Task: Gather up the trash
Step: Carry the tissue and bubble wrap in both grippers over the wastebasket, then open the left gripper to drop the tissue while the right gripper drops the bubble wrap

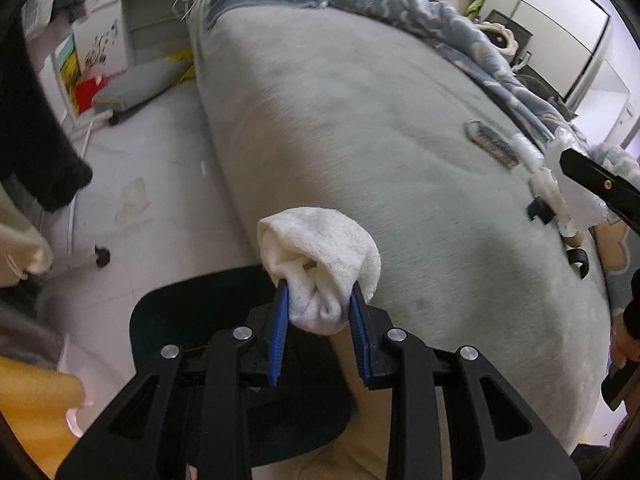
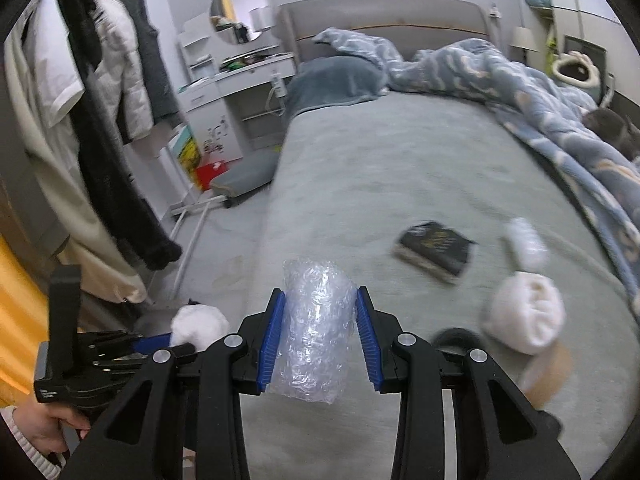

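Trash is already in both grippers, above the near end of the bed. The left gripper has its blue fingers pinching a rolled white sock-like cloth, held clear of the bed's edge over a dark rounded shape, possibly a bin, though too little of it shows to say. The right gripper has its fingers clamped on a crumpled wad of clear bubble wrap, squeezed at the middle so the springy plastic cannot slip out. Both loads seem held low and forward for carrying to wherever waste is gathered; that place is not clearly in view.

Beyond the bubble wrap, still on the bed, lie a dark book, another white roll and a smaller pale bundle, all blurred. Whether those count as trash is hard to judge. A rumpled blue quilt covers the bed's far side, and hanging coats stand off to its left.
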### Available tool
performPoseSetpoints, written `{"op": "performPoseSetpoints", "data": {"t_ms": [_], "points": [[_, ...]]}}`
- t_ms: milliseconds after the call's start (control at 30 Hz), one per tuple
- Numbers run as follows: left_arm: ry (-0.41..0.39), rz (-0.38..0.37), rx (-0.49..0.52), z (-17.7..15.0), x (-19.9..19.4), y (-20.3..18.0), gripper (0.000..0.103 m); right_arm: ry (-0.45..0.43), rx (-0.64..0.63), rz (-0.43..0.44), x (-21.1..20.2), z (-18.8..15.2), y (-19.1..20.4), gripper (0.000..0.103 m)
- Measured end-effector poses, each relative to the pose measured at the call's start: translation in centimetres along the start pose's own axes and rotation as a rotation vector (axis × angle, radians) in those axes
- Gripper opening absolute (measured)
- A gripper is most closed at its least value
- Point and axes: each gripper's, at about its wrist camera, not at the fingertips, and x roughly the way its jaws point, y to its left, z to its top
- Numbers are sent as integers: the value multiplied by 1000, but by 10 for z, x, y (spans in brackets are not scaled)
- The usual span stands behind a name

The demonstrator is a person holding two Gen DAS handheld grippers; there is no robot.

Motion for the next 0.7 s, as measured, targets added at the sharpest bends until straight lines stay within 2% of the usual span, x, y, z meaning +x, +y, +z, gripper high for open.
{"op": "performPoseSetpoints", "data": {"t_ms": [400,700], "points": [[124,26,-94,-31,16,61,31,33,-82,104,31,-1,75,37],[261,-8,-210,-59,31,106,32,66,-131,183,53,-4,127,37]]}}
